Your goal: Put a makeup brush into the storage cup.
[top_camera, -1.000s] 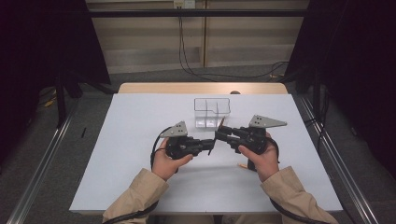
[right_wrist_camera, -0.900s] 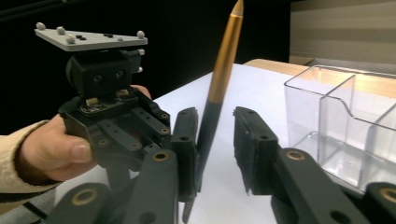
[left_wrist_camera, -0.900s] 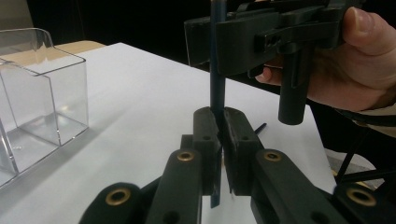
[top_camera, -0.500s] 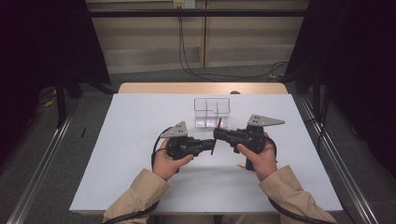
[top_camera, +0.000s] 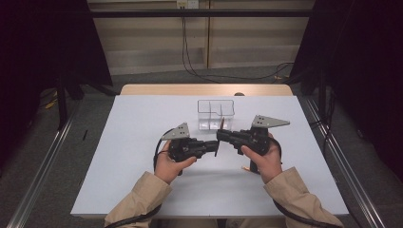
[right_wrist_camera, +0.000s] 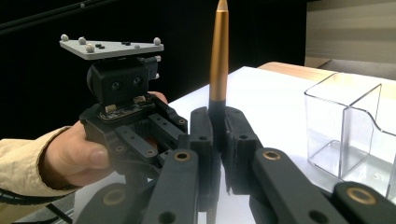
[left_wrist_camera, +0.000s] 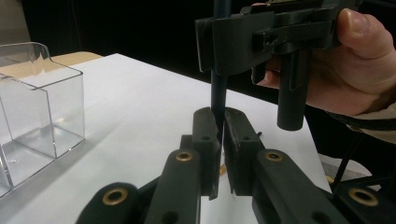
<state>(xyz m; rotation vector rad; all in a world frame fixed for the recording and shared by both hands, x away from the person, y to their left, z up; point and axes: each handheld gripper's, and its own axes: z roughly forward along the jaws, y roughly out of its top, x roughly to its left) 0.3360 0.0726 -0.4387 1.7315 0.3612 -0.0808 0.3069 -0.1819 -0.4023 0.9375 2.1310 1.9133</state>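
Both hand-held grippers, left (top_camera: 217,147) and right (top_camera: 219,135), clamped on pen (right_wrist_camera: 218,60); long axis upright, gold tip up.

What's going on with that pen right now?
Left tool and right tool both shut on the pen, held upright above the table. Clear box beyond, apart. Nothing in the way.

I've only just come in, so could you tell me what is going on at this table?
A person at a white table holds a gripper in each hand, and both are shut on one upright pen with a gold upper part and a dark lower part. The left gripper grips it low, the right gripper higher up. A clear plastic box with compartments stands just beyond the grippers, with nothing visible in it.
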